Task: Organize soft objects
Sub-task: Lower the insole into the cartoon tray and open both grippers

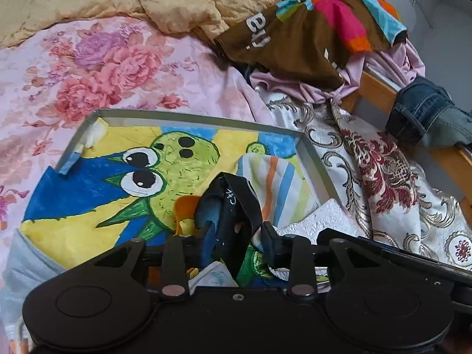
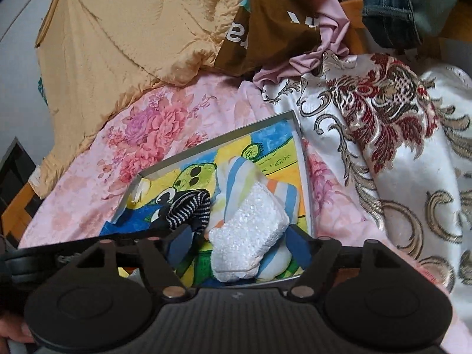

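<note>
While the left gripper (image 1: pixel 236 230) stands part-open around a limp dark sock (image 1: pixel 228 206), the right gripper (image 2: pixel 239 244) gapes beside a light white fluffy towel (image 2: pixel 247 236) in the tray (image 2: pixel 212 144), best pinched mid-fold.

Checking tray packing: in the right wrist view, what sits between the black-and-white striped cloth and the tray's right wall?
The white textured towel lying on a pastel-striped cloth fills that stretch of the tray, right of the black-and-white striped cloth. It shows in the right wrist view.
</note>
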Action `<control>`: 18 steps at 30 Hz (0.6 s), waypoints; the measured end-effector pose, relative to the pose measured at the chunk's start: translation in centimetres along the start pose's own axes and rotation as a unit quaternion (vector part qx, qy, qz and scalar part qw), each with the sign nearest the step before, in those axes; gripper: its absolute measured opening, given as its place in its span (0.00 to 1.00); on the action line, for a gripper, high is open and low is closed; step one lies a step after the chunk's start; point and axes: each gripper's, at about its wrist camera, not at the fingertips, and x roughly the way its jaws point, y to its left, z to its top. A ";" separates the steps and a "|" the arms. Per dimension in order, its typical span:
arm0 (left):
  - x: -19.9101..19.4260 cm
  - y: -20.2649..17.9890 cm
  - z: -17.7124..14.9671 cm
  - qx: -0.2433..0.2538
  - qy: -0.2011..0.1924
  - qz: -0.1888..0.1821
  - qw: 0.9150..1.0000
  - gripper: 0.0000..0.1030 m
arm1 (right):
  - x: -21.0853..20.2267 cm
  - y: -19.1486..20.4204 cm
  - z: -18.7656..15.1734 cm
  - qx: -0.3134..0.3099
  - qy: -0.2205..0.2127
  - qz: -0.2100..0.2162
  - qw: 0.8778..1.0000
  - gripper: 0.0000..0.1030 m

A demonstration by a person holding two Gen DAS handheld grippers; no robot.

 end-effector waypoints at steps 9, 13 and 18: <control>-4.7 0.3 -0.1 0.000 -0.058 0.029 0.998 0.64 | -2.7 0.4 0.3 -0.019 -0.042 -0.006 0.999 0.90; -7.4 0.2 -0.3 0.006 -0.085 0.041 0.996 0.75 | -4.3 1.5 0.1 -0.040 -0.060 -0.002 0.997 0.94; -11.0 0.3 -1.9 0.001 -0.124 0.060 0.990 0.91 | -6.8 3.4 -0.9 -0.065 -0.089 0.006 0.994 1.00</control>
